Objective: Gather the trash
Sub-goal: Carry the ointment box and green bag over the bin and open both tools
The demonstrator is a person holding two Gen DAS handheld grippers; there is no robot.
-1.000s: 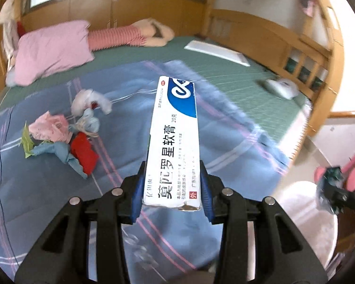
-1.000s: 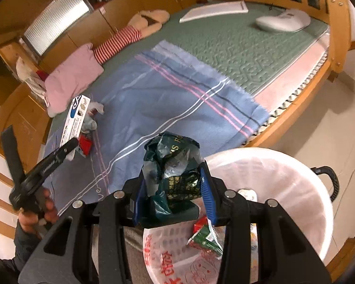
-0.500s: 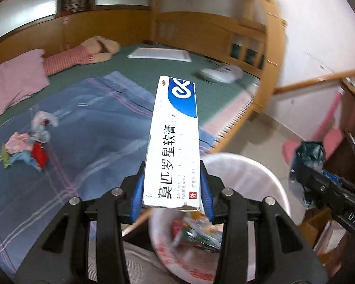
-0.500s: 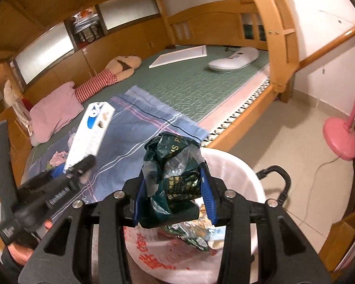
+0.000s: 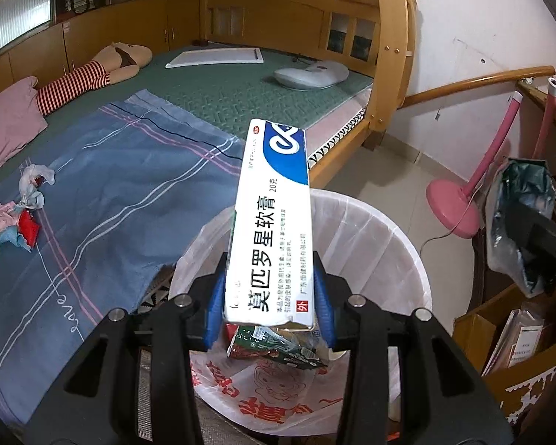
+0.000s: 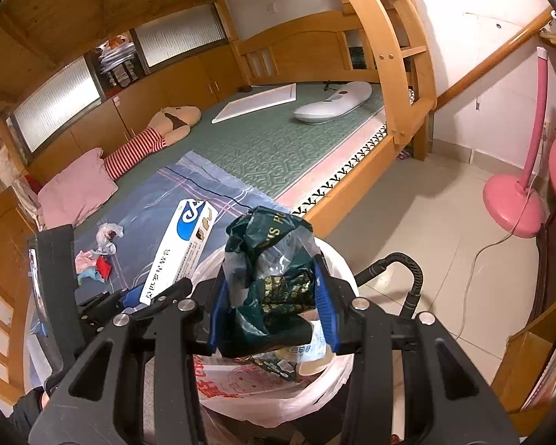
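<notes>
My left gripper is shut on a long white and blue ointment box, held over the white-lined trash bin. The box also shows in the right wrist view. My right gripper is shut on a crumpled dark green plastic wrapper, above the same bin; the wrapper also shows in the left wrist view. Wrappers lie inside the bin. A small heap of crumpled trash lies on the blue blanket.
The bed has a green mat, a pink pillow, a striped plush toy, a white board and a white pad. A pink fan stand and a cardboard box stand on the floor at right.
Both grippers have swung from the bed toward the floor side, and now hold their items right over the trash bin. Both remain shut on their items.
</notes>
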